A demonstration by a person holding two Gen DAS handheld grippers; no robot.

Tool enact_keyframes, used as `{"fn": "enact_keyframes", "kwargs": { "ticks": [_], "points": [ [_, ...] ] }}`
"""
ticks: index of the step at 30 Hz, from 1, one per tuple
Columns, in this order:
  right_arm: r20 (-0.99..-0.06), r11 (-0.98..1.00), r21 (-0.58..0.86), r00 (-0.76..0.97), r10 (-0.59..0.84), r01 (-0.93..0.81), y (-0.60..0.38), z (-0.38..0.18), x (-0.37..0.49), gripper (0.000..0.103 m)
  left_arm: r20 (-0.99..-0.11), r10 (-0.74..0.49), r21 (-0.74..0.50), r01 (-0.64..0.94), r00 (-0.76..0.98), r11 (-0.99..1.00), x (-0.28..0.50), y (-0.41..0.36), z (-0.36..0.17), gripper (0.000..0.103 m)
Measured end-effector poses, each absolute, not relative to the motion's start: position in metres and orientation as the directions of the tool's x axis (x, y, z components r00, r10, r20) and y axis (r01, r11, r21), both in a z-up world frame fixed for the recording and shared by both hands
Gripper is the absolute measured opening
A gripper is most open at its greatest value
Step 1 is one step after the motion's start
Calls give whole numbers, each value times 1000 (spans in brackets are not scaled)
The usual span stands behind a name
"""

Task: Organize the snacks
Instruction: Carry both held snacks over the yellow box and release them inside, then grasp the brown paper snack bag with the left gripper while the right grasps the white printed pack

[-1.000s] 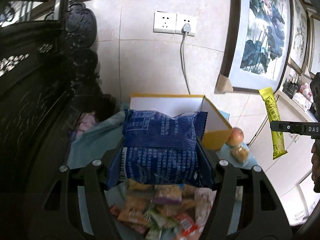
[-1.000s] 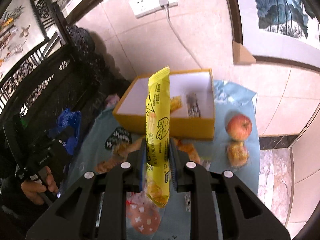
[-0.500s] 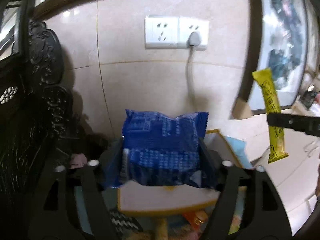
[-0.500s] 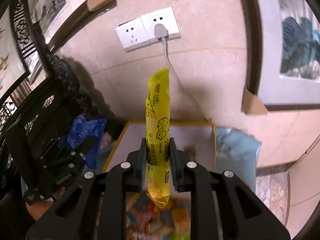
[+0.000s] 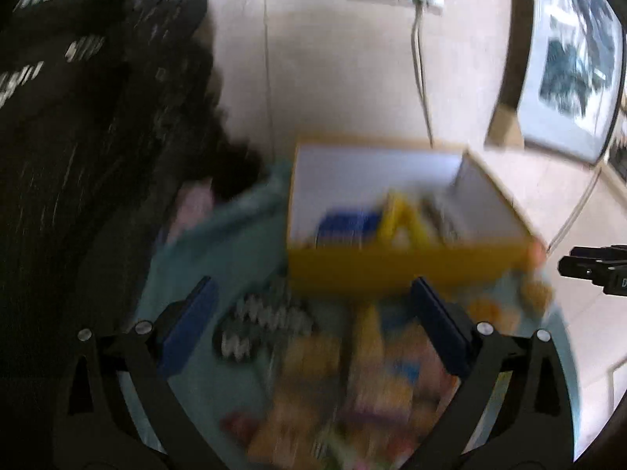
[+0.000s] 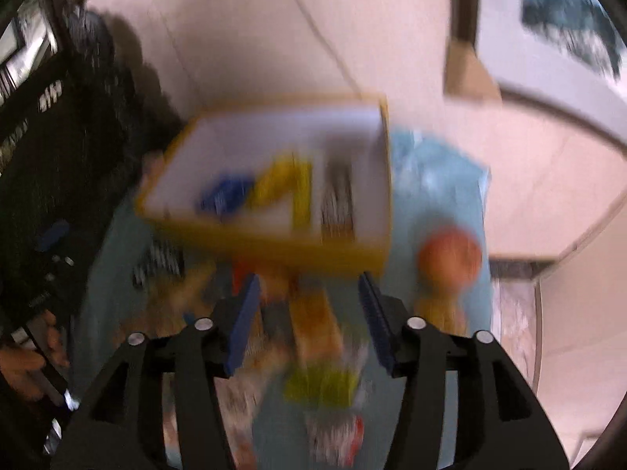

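Because both views are heavily motion-blurred, fine detail is uncertain; entries below are limited to what reads through the blur.

Tool state: left tool (image 5: 313, 321) has its jaws spread wide, having just been opening, with nothing between them. Right tool (image 6: 309, 305) has its jaws partly apart, also just opening, and nothing is gripped; only the loose snack pile (image 6: 313, 360) on the tabletop shows through the gap.

Location of task items: the blue packet (image 5: 347, 227) and the yellow stick packet (image 5: 403, 221) both lie inside the yellow box (image 5: 392, 266), which sits on the light blue cloth (image 5: 219, 258) near the wall. A dark striped bar (image 6: 337, 203) lies in the box just beside the yellow one.

Orientation: in the right wrist view the yellow stick packet (image 6: 299, 192) appears to run with its long axis from the near wall of the box toward the far wall, roughly parallel to the striped bar. It may be propped or folded, since the blur shows a peaked shape; cannot tell which. The blue packet (image 6: 227, 196) lies flatter, long axis unclear.

Risks, as judgement:
- Yellow packet, if leaning on a neighbour, could tip over the box's near wall when the next item lands.
- Next pick comes from a crowded, overlapping pile; a grasp made at this speed could catch two wrappers or only a slippery edge.
- The apple (image 6: 448, 258) sits just beside the box and could be knocked off by a careless sweep.
- Both tools work near one another over the same pile; collision is possible.
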State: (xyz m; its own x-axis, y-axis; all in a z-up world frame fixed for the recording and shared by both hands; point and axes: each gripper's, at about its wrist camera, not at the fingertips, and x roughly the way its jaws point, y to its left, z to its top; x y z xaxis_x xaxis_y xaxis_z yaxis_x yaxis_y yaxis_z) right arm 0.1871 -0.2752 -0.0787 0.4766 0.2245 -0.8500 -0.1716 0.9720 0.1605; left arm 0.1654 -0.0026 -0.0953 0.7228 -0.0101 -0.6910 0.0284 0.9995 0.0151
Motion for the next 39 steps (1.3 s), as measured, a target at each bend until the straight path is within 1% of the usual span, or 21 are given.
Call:
{"fn": "enact_keyframes", "kwargs": {
  "ticks": [2,4,6,10,16,19,25,28,33,39],
  "points": [
    [-886,974,174,409,219,-143,-280,-111,156,57,-727,5,49,44,687,998,141,1,-120,100],
    [-909,979,165,366,198,-120,-283,-135,132,57,-765,48,117,66,643,991,123,5,-149,100],
    [-925,983,159,335,179,-87,-288,-154,113,57,-791,87,160,69,605,985,115,11,-172,100],
    [-940,986,153,298,164,-60,-288,-174,97,57,-804,94,150,47,587,988,113,24,-191,100],
    [-950,992,109,287,124,-69,-277,-186,96,57,-836,124,187,65,535,980,129,20,-215,100],
    [-955,993,100,272,114,-64,-275,-195,99,57,-851,136,195,65,507,979,137,20,-223,100],
    [-958,994,92,267,104,-59,-274,-203,105,57,-840,145,213,72,523,974,138,16,-225,100],
    [-962,995,92,253,101,-48,-274,-212,107,57,-835,139,209,73,532,975,135,15,-226,100],
    [-960,995,85,264,97,-58,-273,-212,107,57,-825,136,213,80,549,974,134,14,-226,100],
    [-957,993,105,267,113,-44,-278,-213,124,58,-834,107,191,103,541,976,135,16,-234,101]
  ]
}}
